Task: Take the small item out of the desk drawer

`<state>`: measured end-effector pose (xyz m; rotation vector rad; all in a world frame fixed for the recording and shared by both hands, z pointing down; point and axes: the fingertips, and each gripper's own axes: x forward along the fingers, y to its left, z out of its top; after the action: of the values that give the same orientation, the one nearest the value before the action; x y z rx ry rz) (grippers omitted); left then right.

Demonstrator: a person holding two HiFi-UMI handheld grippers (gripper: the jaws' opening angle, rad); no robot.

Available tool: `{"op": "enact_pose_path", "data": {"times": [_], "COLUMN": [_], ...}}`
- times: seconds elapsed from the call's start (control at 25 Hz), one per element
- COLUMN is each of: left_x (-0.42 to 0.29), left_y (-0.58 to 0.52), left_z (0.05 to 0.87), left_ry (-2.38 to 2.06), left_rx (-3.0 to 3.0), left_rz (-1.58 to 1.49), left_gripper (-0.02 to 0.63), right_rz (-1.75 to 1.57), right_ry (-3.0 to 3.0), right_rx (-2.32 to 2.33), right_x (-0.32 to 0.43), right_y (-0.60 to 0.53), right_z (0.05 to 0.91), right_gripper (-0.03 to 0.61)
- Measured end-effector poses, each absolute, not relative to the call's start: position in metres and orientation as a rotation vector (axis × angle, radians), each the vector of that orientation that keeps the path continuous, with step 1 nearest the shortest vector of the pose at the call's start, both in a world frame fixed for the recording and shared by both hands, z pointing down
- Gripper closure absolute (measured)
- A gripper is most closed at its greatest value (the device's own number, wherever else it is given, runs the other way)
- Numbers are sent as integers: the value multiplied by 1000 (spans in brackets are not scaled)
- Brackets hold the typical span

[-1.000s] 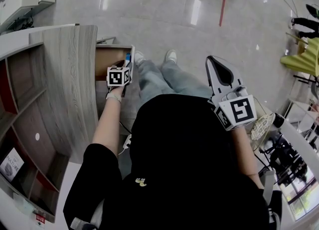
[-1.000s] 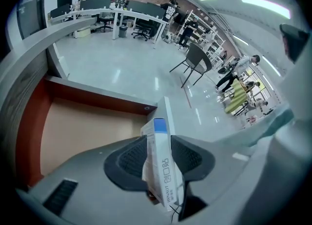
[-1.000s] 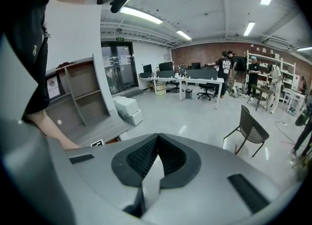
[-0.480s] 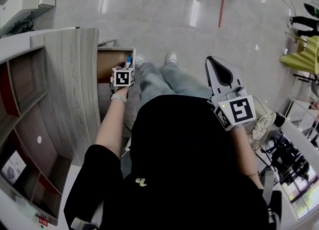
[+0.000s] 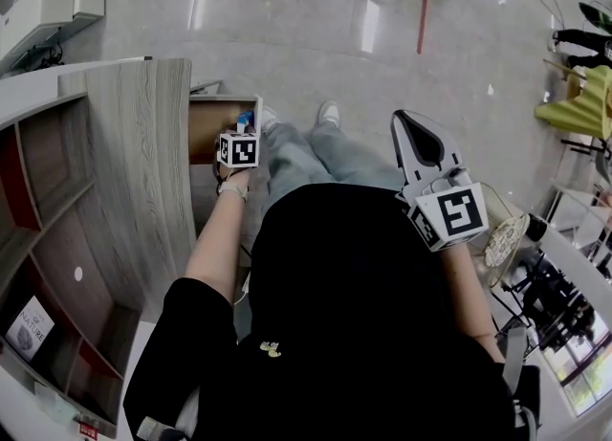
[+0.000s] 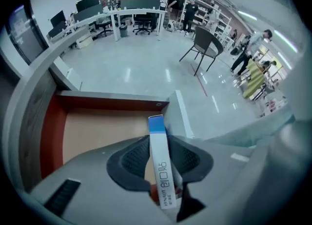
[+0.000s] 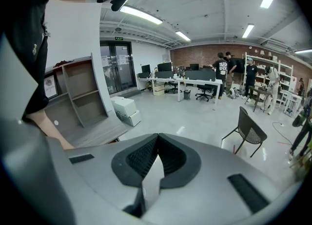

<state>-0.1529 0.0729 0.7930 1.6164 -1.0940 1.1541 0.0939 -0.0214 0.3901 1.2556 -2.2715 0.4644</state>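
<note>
A slim white box with a blue top (image 6: pixel 160 160) stands upright between the pads of my left gripper (image 6: pixel 158 138), whose jaws have just been closing and now press on it. In the head view the left gripper (image 5: pixel 244 128) hangs over the open wooden drawer (image 5: pixel 212 119), pointing steeply down, with the box's blue end (image 5: pixel 246 121) showing past its marker cube. The drawer's bare tan floor (image 6: pixel 92 129) lies below the jaws. My right gripper (image 5: pixel 402 119) is held out to the right over the person's lap, its jaws (image 7: pixel 156 135) shut with nothing between them.
The drawer juts from a grey wood-grain desk (image 5: pixel 143 152) with red-lined shelves (image 5: pixel 38 190) to its left. The person's legs and white shoes (image 5: pixel 328 109) are beside the drawer. A black chair (image 6: pixel 204 43) and several people stand on the shiny floor beyond.
The left gripper has tipped a little further over the drawer, with the blue-topped box still between its jaws. The right gripper has kept still.
</note>
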Motion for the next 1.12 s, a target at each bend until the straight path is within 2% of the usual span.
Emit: {"op": "enact_pose_path", "data": {"times": [0.28, 0.4, 0.52, 0.84, 1.12], "left_x": [-145, -146, -146, -153, -141], "left_y": [76, 71, 65, 32, -1], "left_z": [812, 807, 795, 728, 636], "left_ry": [-1006, -1016, -1008, -1058, -1133], "left_rx": [1596, 1587, 1608, 1684, 1819], "left_rz": [1136, 1124, 1119, 1102, 1023], "left_gripper": [488, 523, 529, 531, 531], "right_rz": [466, 468, 470, 466, 433], "right_ry": [-2256, -2259, -2273, -2361, -2469], "right_rx": [1263, 1268, 1271, 1255, 1228], "right_x": [94, 95, 96, 94, 84], "right_y": [-23, -26, -30, -49, -72], "right_z": [393, 392, 391, 377, 357], "right_gripper": [583, 581, 583, 583, 583]}}
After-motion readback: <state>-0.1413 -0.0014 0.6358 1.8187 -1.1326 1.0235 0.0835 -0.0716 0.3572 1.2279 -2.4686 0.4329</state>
